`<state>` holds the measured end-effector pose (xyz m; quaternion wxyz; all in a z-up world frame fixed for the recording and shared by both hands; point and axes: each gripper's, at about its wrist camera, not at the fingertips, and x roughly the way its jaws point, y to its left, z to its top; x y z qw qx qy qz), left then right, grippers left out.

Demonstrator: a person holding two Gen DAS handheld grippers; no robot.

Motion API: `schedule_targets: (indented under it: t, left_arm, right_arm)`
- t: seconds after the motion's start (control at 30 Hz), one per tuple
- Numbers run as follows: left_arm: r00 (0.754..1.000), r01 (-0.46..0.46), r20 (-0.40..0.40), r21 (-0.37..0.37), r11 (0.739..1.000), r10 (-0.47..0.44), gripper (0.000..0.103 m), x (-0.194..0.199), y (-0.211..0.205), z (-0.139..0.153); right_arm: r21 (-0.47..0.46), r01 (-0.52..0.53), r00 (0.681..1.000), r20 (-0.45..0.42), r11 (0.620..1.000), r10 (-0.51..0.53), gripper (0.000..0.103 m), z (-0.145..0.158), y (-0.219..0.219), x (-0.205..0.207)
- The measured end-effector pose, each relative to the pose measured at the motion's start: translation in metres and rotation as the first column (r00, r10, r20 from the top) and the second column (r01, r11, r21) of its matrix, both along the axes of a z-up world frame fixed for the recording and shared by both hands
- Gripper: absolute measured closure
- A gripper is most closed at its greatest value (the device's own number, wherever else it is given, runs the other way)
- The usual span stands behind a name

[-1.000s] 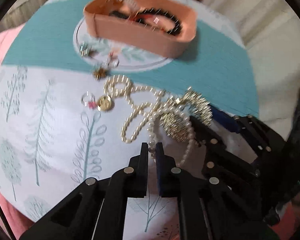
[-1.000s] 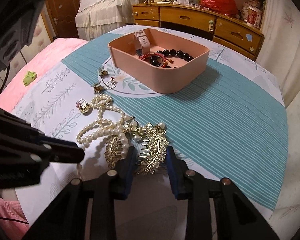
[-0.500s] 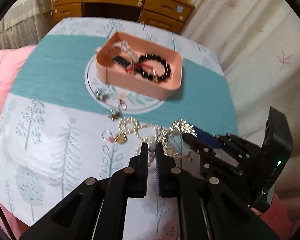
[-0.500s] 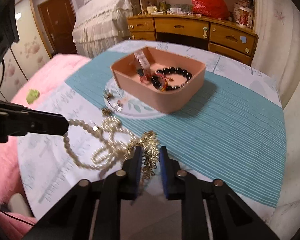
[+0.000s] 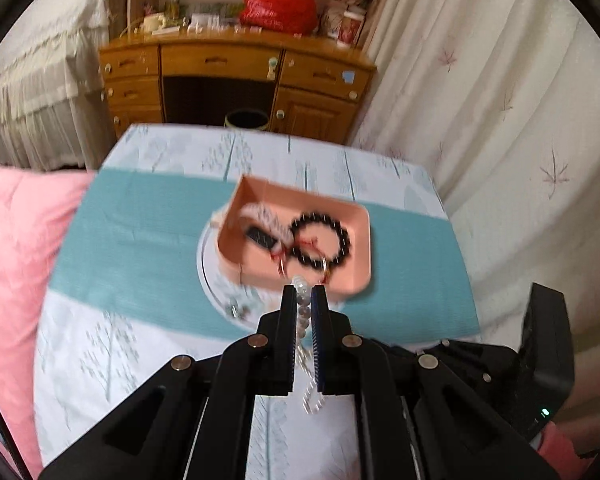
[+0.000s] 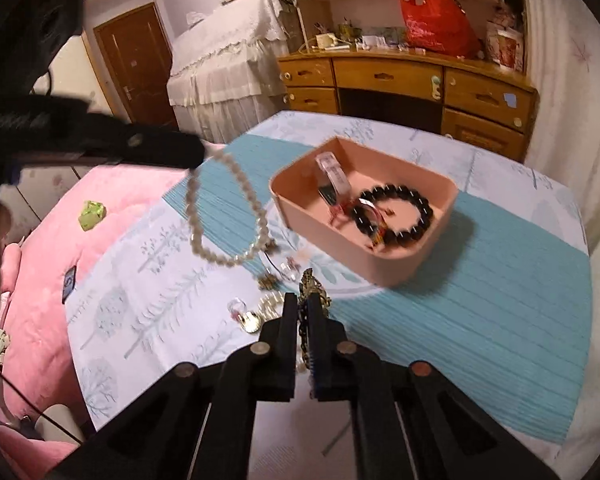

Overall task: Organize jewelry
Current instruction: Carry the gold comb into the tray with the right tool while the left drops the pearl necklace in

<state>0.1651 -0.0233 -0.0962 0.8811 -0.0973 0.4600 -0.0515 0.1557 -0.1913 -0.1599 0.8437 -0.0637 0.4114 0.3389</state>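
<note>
My left gripper [image 5: 304,290] is shut on a pearl necklace [image 5: 302,300]; in the right wrist view the necklace [image 6: 224,216] hangs in a loop from it, above the table. My right gripper [image 6: 303,300] is shut on a gold leaf hair comb [image 6: 314,286], lifted off the cloth. The pink tray [image 5: 362,248] stands mid-table and holds a black bead bracelet [image 6: 396,216], a watch [image 6: 332,176] and red cord. A gold ring [image 6: 250,320], small earrings [image 6: 268,282] and more pearls [image 6: 270,304] lie on the cloth near the tray.
The table wears a white and teal cloth [image 6: 480,300]. A pink quilt [image 6: 40,248] lies to the left with a green scrap [image 6: 92,214] on it. A wooden desk [image 6: 404,80] and a dark bin [image 5: 246,120] stand behind the table.
Both grippers have risen off the table. The left has lifted the pearl necklace free of the pile; the right has closed on the gold comb and raised it.
</note>
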Motion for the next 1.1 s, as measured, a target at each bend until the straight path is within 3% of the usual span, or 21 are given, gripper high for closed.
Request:
schedule_targets:
  t: [0.4,0.63,0.67,0.7,0.73,0.77,0.87,1.0,1.1]
  left_arm:
    - [0.994,0.058,0.09,0.037,0.998,-0.062,0.098,0.055,0.01,0.011]
    - [0.991,0.084,0.103,0.007,0.996,-0.084,0.098,0.074,0.012,0.001]
    - [0.993,0.083,0.086,0.007,0.996,-0.084,0.097,0.078,0.011,-0.002]
    - [0.994,0.083,0.064,0.011,0.996,-0.083,0.087,0.081,0.011,-0.005]
    - [0.996,0.074,0.039,0.031,0.997,-0.075,0.074,0.085,0.012,-0.008]
    - [0.997,0.067,0.035,0.042,0.997,-0.068,0.07,0.085,0.012,-0.01]
    - [0.998,0.055,0.03,0.028,0.998,-0.056,0.066,0.082,0.019,-0.015]
    - [1.0,0.026,-0.002,0.014,1.0,-0.026,0.054,0.078,0.032,-0.021]
    - [1.0,0.011,-0.025,-0.002,1.0,-0.011,0.048,0.072,0.04,-0.027]
  right_arm:
    - [0.108,0.111,0.98,0.155,0.988,-0.127,0.099,0.052,0.005,0.034]
    - [0.106,0.227,0.958,0.157,0.968,-0.242,0.098,0.051,0.001,0.056]
    - [0.12,0.243,0.958,0.127,0.963,-0.258,0.098,0.048,-0.001,0.062]
    - [0.127,0.247,0.96,0.105,0.961,-0.26,0.097,0.047,-0.002,0.064]
    - [0.133,0.256,0.961,0.075,0.958,-0.267,0.092,0.044,-0.004,0.068]
    - [0.131,0.266,0.959,0.065,0.955,-0.276,0.083,0.043,-0.005,0.069]
    - [0.112,0.282,0.953,0.084,0.953,-0.292,0.063,0.043,-0.007,0.069]
    - [0.074,0.275,0.954,0.098,0.958,-0.282,0.056,0.042,-0.005,0.066]
    - [0.058,0.277,0.955,0.092,0.959,-0.281,0.04,0.038,-0.006,0.064]
